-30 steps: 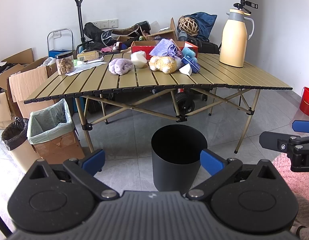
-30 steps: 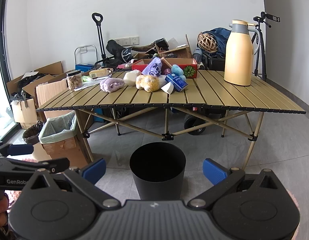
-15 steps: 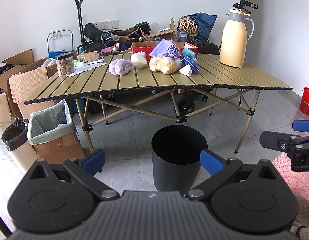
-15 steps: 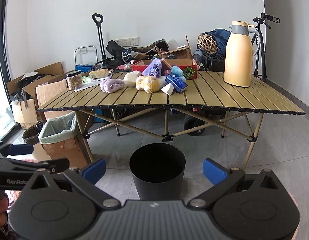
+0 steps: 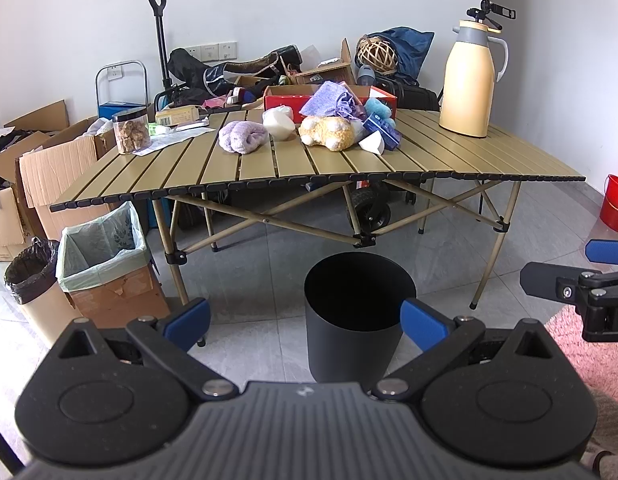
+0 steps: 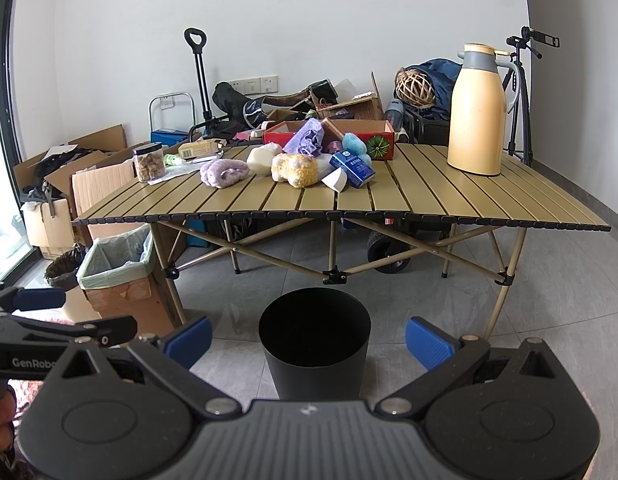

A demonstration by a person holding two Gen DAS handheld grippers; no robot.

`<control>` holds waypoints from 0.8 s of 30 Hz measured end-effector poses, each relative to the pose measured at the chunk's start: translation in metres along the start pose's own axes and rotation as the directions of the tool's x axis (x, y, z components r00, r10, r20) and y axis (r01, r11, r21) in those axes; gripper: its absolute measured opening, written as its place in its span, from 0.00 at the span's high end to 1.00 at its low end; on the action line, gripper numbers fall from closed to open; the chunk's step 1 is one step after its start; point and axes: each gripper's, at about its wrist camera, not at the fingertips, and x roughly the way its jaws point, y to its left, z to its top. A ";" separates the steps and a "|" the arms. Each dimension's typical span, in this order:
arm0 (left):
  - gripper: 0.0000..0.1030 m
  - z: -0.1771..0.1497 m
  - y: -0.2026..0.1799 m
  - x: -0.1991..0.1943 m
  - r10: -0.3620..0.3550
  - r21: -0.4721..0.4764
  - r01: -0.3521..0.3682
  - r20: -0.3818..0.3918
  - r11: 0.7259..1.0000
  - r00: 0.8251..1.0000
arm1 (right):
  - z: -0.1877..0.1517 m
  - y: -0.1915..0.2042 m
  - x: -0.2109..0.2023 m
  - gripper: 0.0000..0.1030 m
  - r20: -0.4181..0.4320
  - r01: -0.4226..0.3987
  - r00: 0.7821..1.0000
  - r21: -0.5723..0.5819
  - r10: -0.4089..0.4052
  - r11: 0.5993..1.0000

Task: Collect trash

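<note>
A black round bin stands on the floor in front of a slatted folding table; it also shows in the right wrist view. On the table lie a purple cloth, a white lump, a yellow plush, a blue carton and a white paper cone. My left gripper is open and empty, low before the bin. My right gripper is open and empty, also before the bin.
A yellow thermos stands at the table's right, a snack jar at its left. A lined cardboard box and a small bagged bin sit left of the table. A red bucket is far right. Clutter lines the back wall.
Both grippers have barely shifted; the view has tilted very slightly. Nothing was taken hold of or let go.
</note>
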 end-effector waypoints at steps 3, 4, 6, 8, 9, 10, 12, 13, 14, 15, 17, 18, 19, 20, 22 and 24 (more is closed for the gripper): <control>0.00 0.000 0.000 0.000 0.000 0.000 0.000 -0.001 1.000 1.000 | -0.001 0.000 0.000 0.00 0.000 0.000 1.000 0.000 0.000 1.000; 0.00 -0.001 -0.001 0.000 0.000 0.000 0.000 0.000 1.000 1.000 | -0.001 0.000 0.000 0.00 0.000 0.000 1.000 0.000 0.000 1.000; 0.00 0.000 0.000 0.000 0.000 0.002 0.000 0.002 1.000 1.000 | 0.001 -0.001 0.000 0.00 0.000 -0.001 1.000 0.001 0.001 1.000; 0.00 0.000 0.000 -0.001 0.000 0.002 0.000 0.002 1.000 1.000 | 0.002 -0.002 0.000 0.00 0.000 -0.002 1.000 0.006 0.002 1.000; 0.00 0.001 0.000 -0.001 -0.002 0.004 0.002 0.002 1.000 1.000 | 0.002 -0.003 0.000 0.00 0.000 -0.002 1.000 0.008 0.002 1.000; 0.00 0.001 0.000 -0.001 -0.004 0.005 0.004 0.003 1.000 1.000 | -0.001 -0.002 0.000 0.00 0.003 -0.003 1.000 0.010 0.003 1.000; 0.00 0.003 0.002 -0.001 -0.012 0.007 0.012 0.008 1.000 1.000 | 0.000 -0.005 0.003 0.00 0.009 -0.008 1.000 0.027 0.008 1.000; 0.00 0.005 0.002 0.000 -0.011 0.009 0.011 0.010 1.000 1.000 | -0.001 -0.006 0.006 0.00 0.010 -0.010 1.000 0.035 0.010 0.999; 0.00 0.008 0.003 0.001 -0.010 0.010 0.010 0.013 1.000 1.000 | -0.001 -0.007 0.009 0.00 0.012 -0.011 1.000 0.043 0.010 0.999; 0.00 0.010 0.005 0.003 -0.009 0.008 0.009 0.015 1.000 1.000 | 0.001 -0.010 0.012 0.00 0.013 -0.007 1.000 0.053 0.006 0.999; 0.00 0.015 0.007 0.007 0.005 0.004 -0.005 0.019 1.000 1.000 | 0.002 -0.013 0.018 0.00 0.014 -0.005 1.000 0.063 0.004 0.998; 0.00 0.019 0.010 0.011 0.017 -0.002 -0.016 0.021 1.000 1.000 | 0.002 -0.014 0.021 0.00 0.015 -0.007 1.000 0.068 0.006 0.998; 0.00 0.016 0.007 0.016 0.020 -0.006 -0.020 0.022 1.000 1.000 | 0.003 -0.015 0.025 0.00 0.015 -0.011 1.000 0.075 0.010 0.997; 0.00 0.018 0.008 0.019 0.021 -0.011 -0.021 0.023 1.000 1.000 | 0.004 -0.016 0.028 0.00 0.016 -0.015 1.000 0.081 0.013 0.997; 0.00 0.023 0.010 0.026 0.025 -0.016 -0.025 0.028 1.000 0.999 | 0.006 -0.018 0.035 0.00 0.020 -0.016 1.000 0.084 0.015 0.996; 0.00 0.029 0.013 0.036 0.034 -0.021 -0.033 0.030 0.999 0.999 | 0.009 -0.021 0.042 0.00 0.028 -0.014 1.000 0.088 0.012 0.996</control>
